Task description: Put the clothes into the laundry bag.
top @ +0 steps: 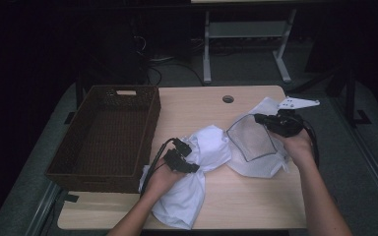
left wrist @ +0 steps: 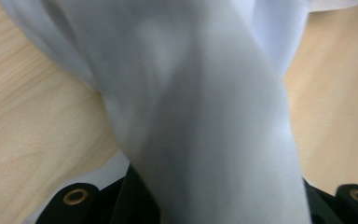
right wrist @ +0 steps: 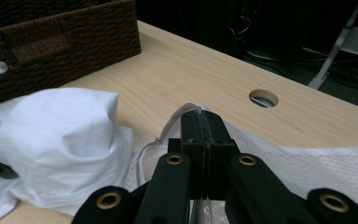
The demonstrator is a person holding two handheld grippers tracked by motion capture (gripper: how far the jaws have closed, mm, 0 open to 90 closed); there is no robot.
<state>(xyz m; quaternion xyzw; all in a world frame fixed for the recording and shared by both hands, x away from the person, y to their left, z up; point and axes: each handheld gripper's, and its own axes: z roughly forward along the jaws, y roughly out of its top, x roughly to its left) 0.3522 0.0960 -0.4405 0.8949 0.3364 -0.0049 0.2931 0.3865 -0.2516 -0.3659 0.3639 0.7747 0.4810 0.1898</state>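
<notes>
The right gripper (top: 257,118) is clenching the mesh bag's (top: 254,142) rim, holding its mouth open toward the white garment (top: 199,167). The left gripper (top: 189,156) is gripping that garment just left of the opening.

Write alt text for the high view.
A person at a light wooden table grips a white garment with the left gripper and holds open a white mesh laundry bag by its rim with the right gripper. A dark wicker basket sits at the table's left.

I see bare table (top: 256,196) near my edge and behind the white cloth (top: 197,167); the wicker basket (top: 108,135) blocks the left side.
</notes>
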